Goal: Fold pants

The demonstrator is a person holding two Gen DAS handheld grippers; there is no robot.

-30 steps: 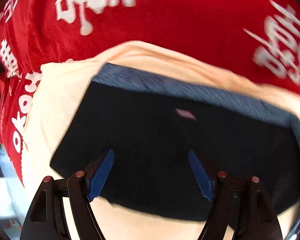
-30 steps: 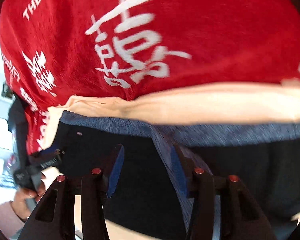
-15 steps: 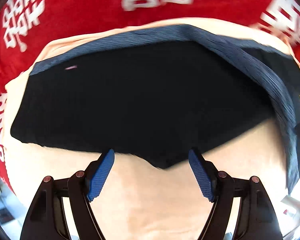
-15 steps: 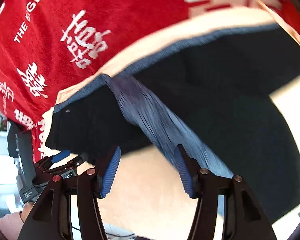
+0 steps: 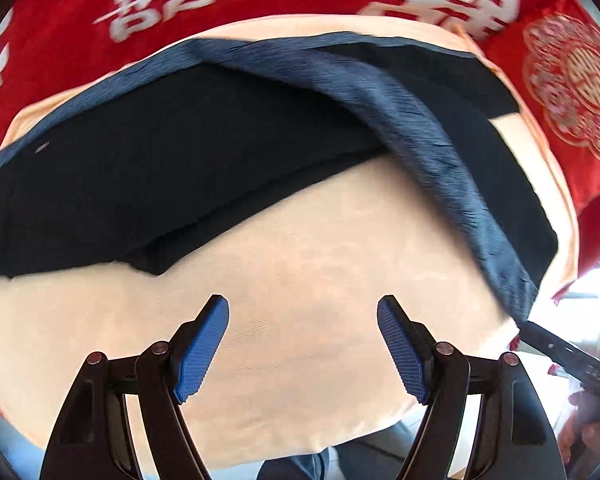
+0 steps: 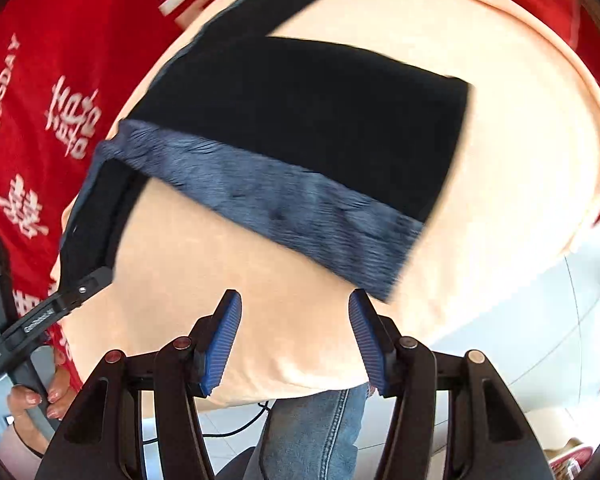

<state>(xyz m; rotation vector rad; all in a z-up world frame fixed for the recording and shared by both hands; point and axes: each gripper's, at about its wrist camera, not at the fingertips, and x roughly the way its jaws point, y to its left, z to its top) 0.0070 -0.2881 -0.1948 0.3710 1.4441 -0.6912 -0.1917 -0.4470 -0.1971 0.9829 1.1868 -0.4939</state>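
Red cloth (image 5: 60, 40) with white characters covers the carrying surface, filling the top and upper left of the left wrist frame and the left side of the right wrist frame (image 6: 32, 128). Peach cloth (image 5: 300, 280) lies directly on it, spread across the centre and bottom of both frames (image 6: 520, 160). Dark pants (image 5: 140, 184) lie flat on the peach cloth, blue waistband (image 6: 284, 208) folded diagonally across mid-frame. Peach cloth's near edge hangs over at bottom centre.

A peach cloth (image 5: 300, 240) is lying over a red blanket (image 5: 80, 20) bearing white lettering; blue jeans (image 6: 312, 432) are showing below.
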